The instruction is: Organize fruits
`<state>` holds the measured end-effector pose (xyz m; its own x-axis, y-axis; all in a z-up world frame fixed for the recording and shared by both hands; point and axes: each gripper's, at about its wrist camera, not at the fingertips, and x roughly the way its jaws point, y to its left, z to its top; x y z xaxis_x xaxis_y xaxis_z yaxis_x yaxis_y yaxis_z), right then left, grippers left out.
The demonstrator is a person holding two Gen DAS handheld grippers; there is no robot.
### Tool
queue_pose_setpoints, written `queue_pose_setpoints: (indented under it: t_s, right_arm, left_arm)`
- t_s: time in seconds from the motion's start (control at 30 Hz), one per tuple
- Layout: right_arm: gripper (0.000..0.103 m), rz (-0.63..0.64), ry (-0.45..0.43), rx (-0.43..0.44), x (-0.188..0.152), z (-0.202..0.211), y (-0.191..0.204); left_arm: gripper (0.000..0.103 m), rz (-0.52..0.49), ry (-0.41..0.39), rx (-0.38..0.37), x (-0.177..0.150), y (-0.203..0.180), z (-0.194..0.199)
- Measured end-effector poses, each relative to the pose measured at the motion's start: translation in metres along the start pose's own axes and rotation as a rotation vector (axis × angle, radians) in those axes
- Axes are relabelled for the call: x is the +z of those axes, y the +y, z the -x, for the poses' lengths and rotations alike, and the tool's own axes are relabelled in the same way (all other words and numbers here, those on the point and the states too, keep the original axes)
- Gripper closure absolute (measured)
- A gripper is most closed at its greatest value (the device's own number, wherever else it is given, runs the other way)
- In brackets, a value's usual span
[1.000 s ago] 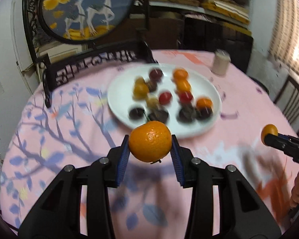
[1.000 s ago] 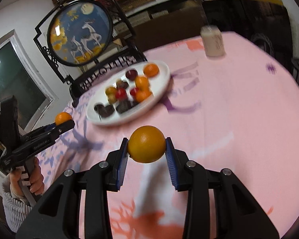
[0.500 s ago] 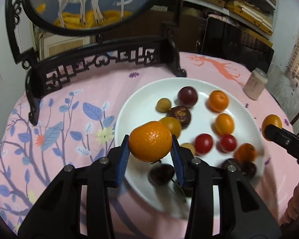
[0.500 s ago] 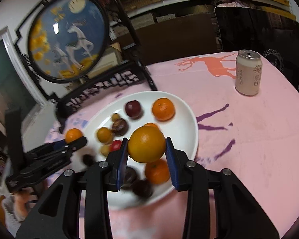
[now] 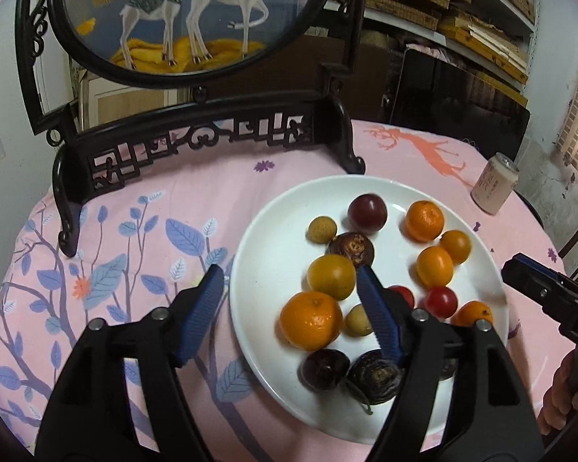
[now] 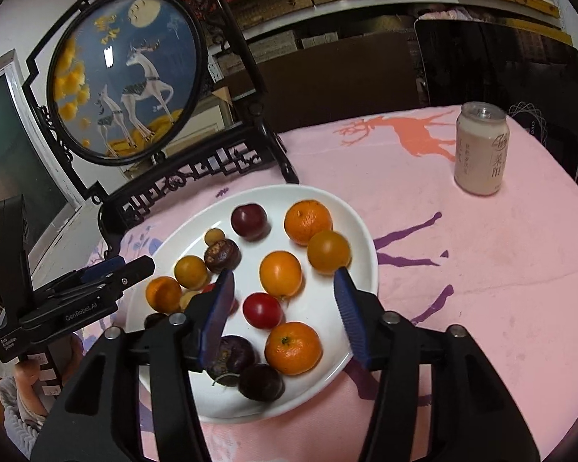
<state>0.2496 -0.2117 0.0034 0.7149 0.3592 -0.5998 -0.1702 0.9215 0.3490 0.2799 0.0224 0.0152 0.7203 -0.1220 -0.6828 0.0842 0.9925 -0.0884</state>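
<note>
Lying on the white plate (image 5: 273, 254), the fruits are sitting in a loose spread on the pink-clothed counter (image 5: 196, 200).

The left claw (image 5: 289, 270) is standing wide, its jaws having just been opening. A tangerine (image 5: 311, 325) is resting on the plate between its fingers, clear of both pads.

The right claw (image 6: 284, 273) is standing moderately open, its jaws also having just been opening. A smooth orange (image 6: 280, 273) is lying on the plate between its tips, touching neither pad.

Counting the plate, I am finding fifteen fruits:
- three tangerines
- three smooth orange-yellow fruits
- two red tomatoes
- two small tan fruits
- five dark ones, a plum (image 6: 249, 221) at the far side among them

The left wrist view is half hiding one tomato and one dark fruit behind its right finger. The right wrist view is hiding a tomato behind its left finger.

Only the right wrist view is showing these:
- the whole round deer screen (image 6: 127, 77) standing at the far left
- the full pale can (image 6: 479, 150) standing at the far right, well apart from the plate
- the person's hand (image 6: 38, 381) gripping the left claw's handle

Only the left wrist view is showing the blue leaf print (image 5: 111, 281) on the near left of the cloth. It is also catching the right claw's tip over the plate's right edge. There is one plate, one can, one screen, and two claws.
</note>
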Motion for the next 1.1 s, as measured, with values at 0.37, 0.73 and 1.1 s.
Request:
queue_pose_setpoints:
  t_s: [0.37, 0.73, 1.1]
  right_arm:
    - [0.044, 0.02, -0.024, 0.002, -0.012, 0.033, 0.017]
    - [0.031, 0.109, -0.064, -0.082, -0.089, 0.079, 0.035]
    - [0.001, 0.148, -0.151, -0.186, -0.13, 0.122, 0.044]
  left_arm:
    - [0.012, 0.019, -0.049, 0.049, -0.009, -0.008, 0.042]
    - [0.003, 0.005, -0.095, 0.124, -0.089, -0.017, 0.103]
    - [0.002, -0.064, -0.119, 0.128, -0.125, -0.037, 0.136]
